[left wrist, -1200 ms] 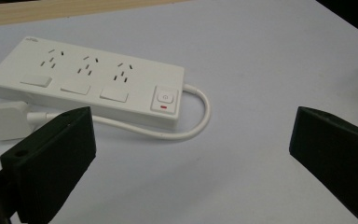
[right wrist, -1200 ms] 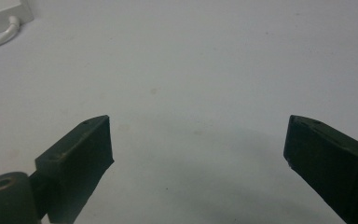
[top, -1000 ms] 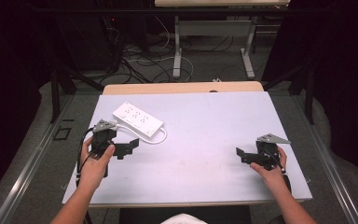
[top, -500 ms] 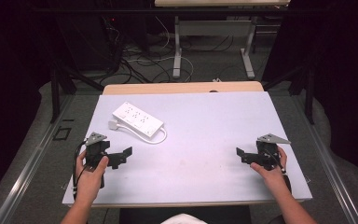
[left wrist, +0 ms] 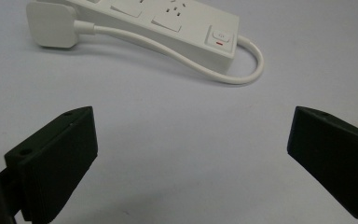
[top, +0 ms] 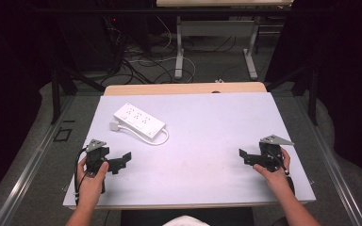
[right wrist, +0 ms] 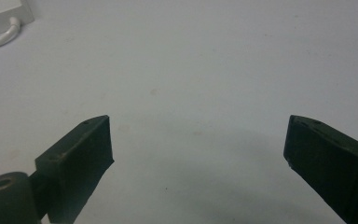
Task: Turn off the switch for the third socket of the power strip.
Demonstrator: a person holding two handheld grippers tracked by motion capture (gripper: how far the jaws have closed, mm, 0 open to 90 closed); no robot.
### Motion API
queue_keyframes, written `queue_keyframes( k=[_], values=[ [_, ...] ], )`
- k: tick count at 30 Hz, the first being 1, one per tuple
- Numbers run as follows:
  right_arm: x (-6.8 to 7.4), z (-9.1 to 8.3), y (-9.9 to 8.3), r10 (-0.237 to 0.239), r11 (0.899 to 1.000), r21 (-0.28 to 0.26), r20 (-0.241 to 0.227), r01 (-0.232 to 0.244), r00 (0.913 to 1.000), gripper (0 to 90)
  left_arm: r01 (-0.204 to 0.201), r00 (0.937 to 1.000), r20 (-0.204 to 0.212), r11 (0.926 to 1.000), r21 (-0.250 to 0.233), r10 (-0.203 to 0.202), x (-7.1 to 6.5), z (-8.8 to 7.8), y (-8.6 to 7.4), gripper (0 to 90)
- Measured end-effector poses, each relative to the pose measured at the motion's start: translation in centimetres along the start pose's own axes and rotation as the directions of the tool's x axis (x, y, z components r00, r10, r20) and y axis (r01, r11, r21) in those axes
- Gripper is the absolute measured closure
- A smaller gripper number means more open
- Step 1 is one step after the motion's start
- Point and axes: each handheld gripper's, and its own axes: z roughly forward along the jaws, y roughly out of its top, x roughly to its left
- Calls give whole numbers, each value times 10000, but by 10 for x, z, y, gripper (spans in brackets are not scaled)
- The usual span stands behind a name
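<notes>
Left hand-held gripper: held low over the counter, jaws spread wide, nothing between them. Right hand-held gripper: likewise released, jaws apart, empty.

Power strip: white, lying flat on the counter, ahead of the left hand-held gripper and near it but not touched; well apart from the right one, far across the counter from its jaws. In the left gripper view, the strip's rocker switch is seen at the end facing the jaws. The cord loops out of that end and runs back along the near side to the plug, which rests by the other end.

Handling, as judged: body rigid plastic, light, smooth and possibly slippery; not fragile. Cord limp, likely to trail. Best taken across the narrow width of the body, near the middle, so that it is lifted level.
</notes>
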Motion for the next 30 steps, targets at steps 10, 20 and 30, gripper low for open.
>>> queue_keyframes(
  k=[10, 20, 30],
  values=[
    [0, 0, 0, 19, 10000, -21, 19, -19, 10000, 73, -434, 9991, -18, 9980, 463, 435, 2, 6, -6, 17],
    [0, 1, 0, 2, 10000, -11, 19, -2, 10000, 73, -433, 9988, -186, 9977, 523, 443, 5, 11, -11, 21],
    [-1, 1, 1, -10, 10000, -1, 45, 10, 10000, 73, -116, 9997, -189, 9985, 528, 127, 10, 8, -12, 24]
  ],
)
